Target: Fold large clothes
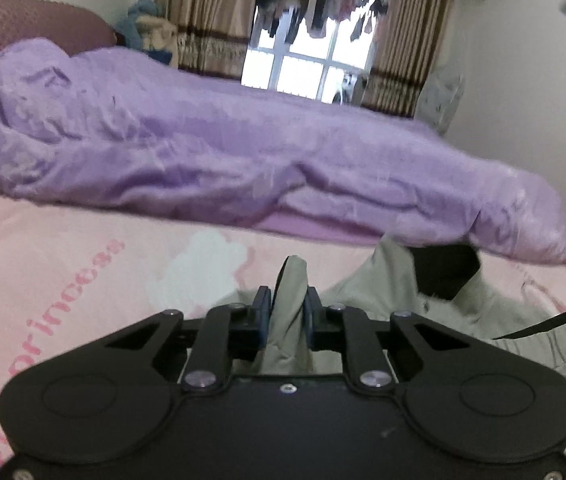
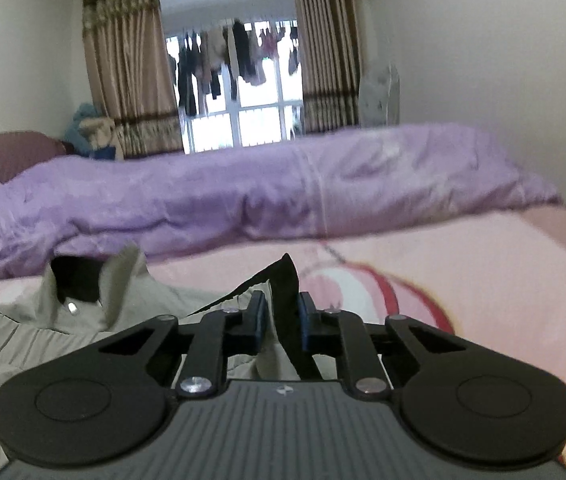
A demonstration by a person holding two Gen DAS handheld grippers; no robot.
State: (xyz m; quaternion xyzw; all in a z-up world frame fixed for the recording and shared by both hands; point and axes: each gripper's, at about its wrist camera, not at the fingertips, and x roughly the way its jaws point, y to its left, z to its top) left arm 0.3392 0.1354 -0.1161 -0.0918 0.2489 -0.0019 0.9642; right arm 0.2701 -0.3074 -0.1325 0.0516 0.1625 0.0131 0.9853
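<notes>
- The left gripper [image 1: 288, 300], black with blue-edged pads, has its jaws drawn in narrow and pinching a raised fold of the pale grey-green cloth garment [image 1: 367, 292]. The fabric pokes up between the pads like a little tent.
- The right gripper [image 2: 280, 306], same build, is also squeezed narrow, clamped on a bit of the same garment's edge where a black trim or lining [image 2: 286, 280] sticks up in a point.
- The garment itself lies spread on the pink printed bed sheet [image 1: 63, 264], between the two grippers. Its collar stands up with a dark inside [image 1: 445, 270], and in the right wrist view there's a small shiny snap or button [image 2: 71, 309] near it.
- Right behind the garment is a big rumpled purple duvet [image 1: 187, 148], heaped across the bed. Its front edge hangs just beside the collar, pretty close, so it crowds the far side of the garment.
- The sheet has pink lettering on it and a white-and-pink cartoon patch [image 1: 203, 264].
- Farther back: brown-and-tan striped curtains [image 2: 127, 76] on both sides of a bright window [image 2: 243, 120], with dark laundry on a line [image 2: 223, 60] outside.
- A mauve padded headboard [image 1: 23, 20] at the left, plus a blue-and-beige pile [image 1: 147, 28] beside it. Too blurry to tell what that pile is.
</notes>
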